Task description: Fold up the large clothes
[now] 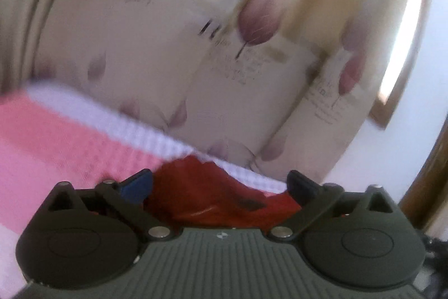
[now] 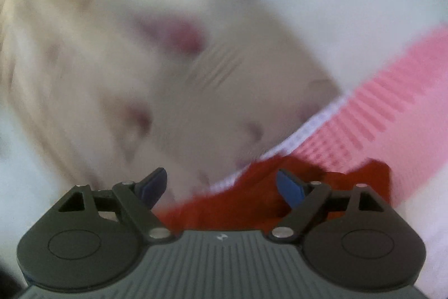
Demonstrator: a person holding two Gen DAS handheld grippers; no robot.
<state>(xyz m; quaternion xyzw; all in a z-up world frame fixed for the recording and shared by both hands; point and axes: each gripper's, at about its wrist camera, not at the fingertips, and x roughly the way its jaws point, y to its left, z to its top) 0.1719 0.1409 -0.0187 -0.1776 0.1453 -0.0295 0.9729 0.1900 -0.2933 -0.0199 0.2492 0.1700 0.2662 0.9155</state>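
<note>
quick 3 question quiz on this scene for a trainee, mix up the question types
1. True or false: the left gripper is clamped shut on the red cloth.
2. What pattern is on the curtain? A) stripes B) leaves C) checks
3. Fill in: the pink blanket has a ___ border.

Key: 1 false, both the left and the right gripper have their jaws apart with red cloth between them. 2 B. 3 white.
</note>
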